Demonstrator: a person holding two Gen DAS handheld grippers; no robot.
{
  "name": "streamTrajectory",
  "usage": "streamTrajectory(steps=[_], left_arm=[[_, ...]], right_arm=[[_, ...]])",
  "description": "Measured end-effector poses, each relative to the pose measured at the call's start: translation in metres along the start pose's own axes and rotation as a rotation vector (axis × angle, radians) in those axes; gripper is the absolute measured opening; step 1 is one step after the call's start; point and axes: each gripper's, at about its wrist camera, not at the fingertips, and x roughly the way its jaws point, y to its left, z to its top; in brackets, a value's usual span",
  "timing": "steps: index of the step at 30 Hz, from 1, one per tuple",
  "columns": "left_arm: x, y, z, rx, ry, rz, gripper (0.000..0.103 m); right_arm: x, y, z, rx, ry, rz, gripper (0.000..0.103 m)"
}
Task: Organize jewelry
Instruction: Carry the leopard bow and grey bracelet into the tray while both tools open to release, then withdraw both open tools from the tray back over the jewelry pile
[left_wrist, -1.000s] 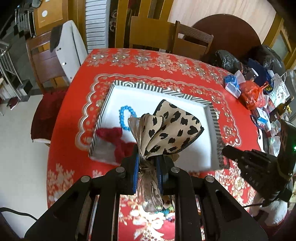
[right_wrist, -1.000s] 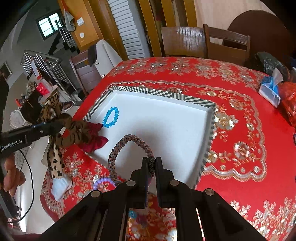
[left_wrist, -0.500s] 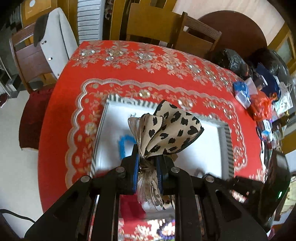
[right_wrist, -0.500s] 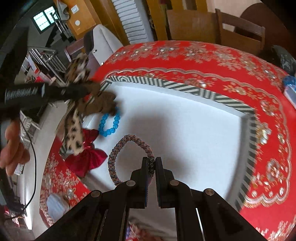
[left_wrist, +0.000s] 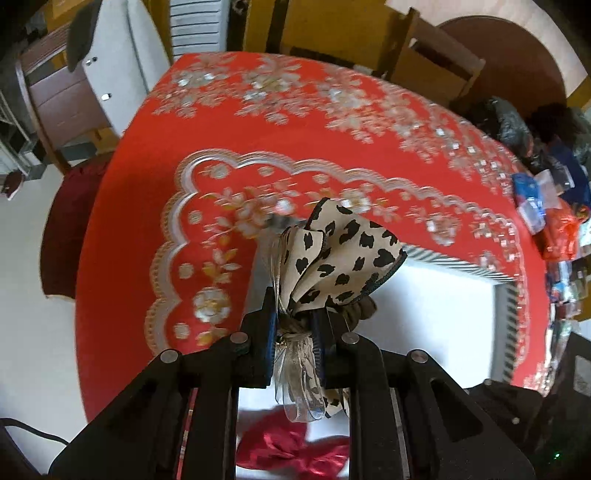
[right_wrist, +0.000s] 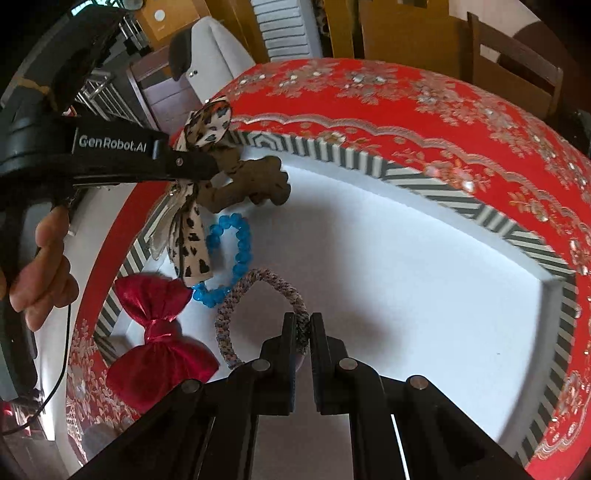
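- While both hands carry pieces over the white tray (right_wrist: 406, 258), the left gripper (left_wrist: 295, 325) has its jaws pinching the leopard-print bow (left_wrist: 340, 258) at its knot, so the loops and tails hang free.
- Pressed together on the braided bracelet (right_wrist: 258, 295), the right gripper (right_wrist: 301, 328) jaws nip one side, letting the ring dangle low over the tray floor.
- Already lying in the tray are a blue bead bracelet (right_wrist: 236, 258) and a red bow (right_wrist: 155, 332), near its left corner; the carried pieces probably join them.
- Beneath the tray, a red cloth (left_wrist: 129, 184) covers the surface.
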Motion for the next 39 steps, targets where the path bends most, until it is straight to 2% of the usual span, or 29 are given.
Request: streamTrajectory(steps=[3,7,9,11,14,17,21,28,30,39], left_arm=[[0.006,0.006,-0.004,-0.004,0.021,-0.001,0.015],[0.008,0.004,-0.008,0.02,0.019,0.018,0.021],[0.006,0.003,-0.01,0.022,0.024,0.006,0.03],[0.004,0.0,-0.012,0.02,0.024,-0.013,0.048],[-0.004,-0.006,-0.016,0.029,-0.003,-0.002,0.057],[-0.015,-0.012,-0.022,0.04,-0.033,0.032,0.059],[-0.031,-0.016,-0.033,0.046,-0.071,0.061,0.059],[-0.062,-0.026,-0.065,0.056,-0.136,0.138,0.059],[-0.07,-0.029,-0.076,0.055,-0.151,0.151,0.059],[-0.103,-0.047,-0.129,0.058,-0.199,0.199,0.059]], right_arm=[[0.007,0.003,0.002,0.006,0.012,0.012,0.006],[0.008,-0.001,0.005,0.006,0.011,-0.008,0.01],[0.003,-0.005,0.004,0.018,0.006,-0.01,0.019],[-0.004,-0.01,0.002,0.029,-0.005,0.011,0.02],[-0.015,-0.015,-0.004,0.056,-0.017,0.023,0.021],[-0.031,-0.022,-0.014,0.095,-0.042,0.043,0.022],[-0.051,-0.027,-0.027,0.123,-0.074,0.048,0.03],[-0.088,-0.032,-0.052,0.166,-0.127,0.059,0.033],[-0.098,-0.03,-0.059,0.169,-0.139,0.059,0.041],[-0.127,-0.018,-0.097,0.157,-0.179,0.064,0.041]])
